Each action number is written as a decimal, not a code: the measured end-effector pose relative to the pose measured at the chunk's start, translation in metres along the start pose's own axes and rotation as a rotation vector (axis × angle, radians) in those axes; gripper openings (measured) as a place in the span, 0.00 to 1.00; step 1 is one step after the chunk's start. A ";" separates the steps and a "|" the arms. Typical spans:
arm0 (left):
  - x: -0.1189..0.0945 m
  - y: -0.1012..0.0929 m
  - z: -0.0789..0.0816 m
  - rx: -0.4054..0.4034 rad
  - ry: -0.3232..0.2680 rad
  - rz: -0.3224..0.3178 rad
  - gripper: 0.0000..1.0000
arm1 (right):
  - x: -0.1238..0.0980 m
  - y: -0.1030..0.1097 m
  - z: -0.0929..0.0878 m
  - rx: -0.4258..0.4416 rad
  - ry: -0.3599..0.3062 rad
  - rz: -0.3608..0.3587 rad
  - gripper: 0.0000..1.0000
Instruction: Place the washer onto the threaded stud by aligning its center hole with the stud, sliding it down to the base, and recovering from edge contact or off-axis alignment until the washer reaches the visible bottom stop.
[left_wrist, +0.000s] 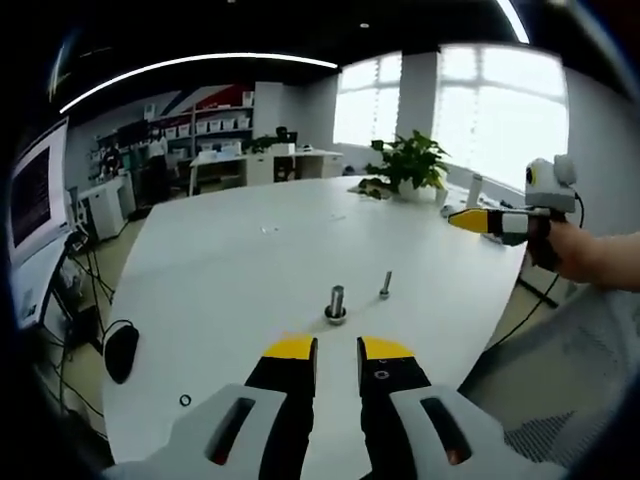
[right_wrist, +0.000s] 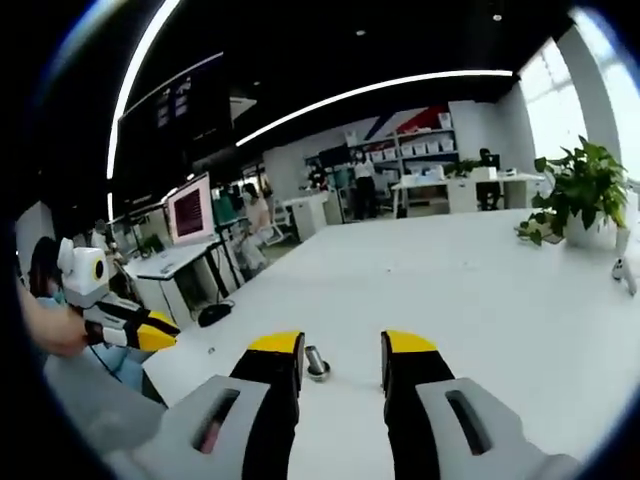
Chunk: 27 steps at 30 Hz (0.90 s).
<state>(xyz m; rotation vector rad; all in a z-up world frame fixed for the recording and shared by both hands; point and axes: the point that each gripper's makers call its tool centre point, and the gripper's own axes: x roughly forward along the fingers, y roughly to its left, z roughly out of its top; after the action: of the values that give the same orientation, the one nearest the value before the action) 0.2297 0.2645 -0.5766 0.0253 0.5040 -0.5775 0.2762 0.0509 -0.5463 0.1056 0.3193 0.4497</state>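
Note:
A short metal threaded stud stands upright on the white table with a wider collar at its foot. It is just ahead of my left gripper, which is open and holds nothing. A small dark ring, the washer, lies flat near the table's left edge, well apart from the stud. My right gripper hovers over the table's far right side, held by a hand. In the right gripper view, the stud stands close to the left jaw of my open, empty right gripper. The left gripper is at the left.
A thinner bolt stands to the right of and beyond the stud. A potted plant sits at the table's far end. A black object and cables lie beyond the left table edge. Desks, a monitor and seated people are in the background.

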 end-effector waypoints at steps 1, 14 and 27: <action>-0.001 0.002 0.000 -0.018 -0.001 0.003 0.14 | 0.000 0.001 0.001 -0.011 -0.006 0.001 0.34; -0.014 0.103 -0.028 -0.105 0.119 0.146 0.16 | 0.002 0.000 0.001 -0.033 -0.007 -0.007 0.37; 0.005 0.173 -0.105 -0.076 0.425 0.193 0.17 | 0.003 0.006 -0.005 -0.062 0.021 0.017 0.37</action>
<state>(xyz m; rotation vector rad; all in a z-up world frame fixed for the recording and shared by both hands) 0.2776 0.4247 -0.6909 0.1252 0.9251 -0.3621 0.2750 0.0578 -0.5513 0.0429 0.3254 0.4779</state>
